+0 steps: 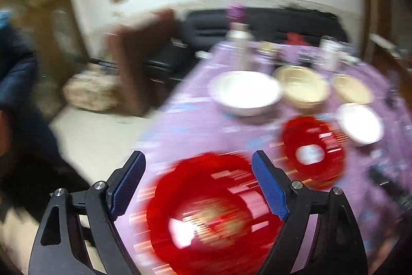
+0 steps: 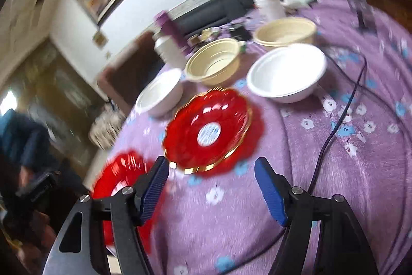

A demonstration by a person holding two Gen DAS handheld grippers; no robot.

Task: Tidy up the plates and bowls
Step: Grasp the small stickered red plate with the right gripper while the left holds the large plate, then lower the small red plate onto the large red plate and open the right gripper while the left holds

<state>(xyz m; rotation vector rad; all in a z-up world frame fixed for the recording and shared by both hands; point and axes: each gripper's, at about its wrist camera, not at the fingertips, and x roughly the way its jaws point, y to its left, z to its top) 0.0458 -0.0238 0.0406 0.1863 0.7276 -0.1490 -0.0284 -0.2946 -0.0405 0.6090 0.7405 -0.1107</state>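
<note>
Left gripper (image 1: 198, 187) spread wide, empty, a red plate (image 1: 213, 218) on the tablecloth (image 1: 185, 125) below it. Right gripper (image 2: 211, 192) also spread, empty; second red plate (image 2: 208, 130) just ahead, bowls (image 2: 285, 74) beyond.

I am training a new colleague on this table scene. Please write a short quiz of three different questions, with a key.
1. True or false: the right gripper holds a red plate.
2. How many cream bowls stand on the purple tablecloth? A) one B) two C) four
3. Fill in: the dark cable lies on the ____ side of the right wrist view.

Key:
1. False; its fingers are open and empty, and the red plate lies beyond them.
2. B: one cream bowl and another, besides two white bowls.
3. Right.
</note>
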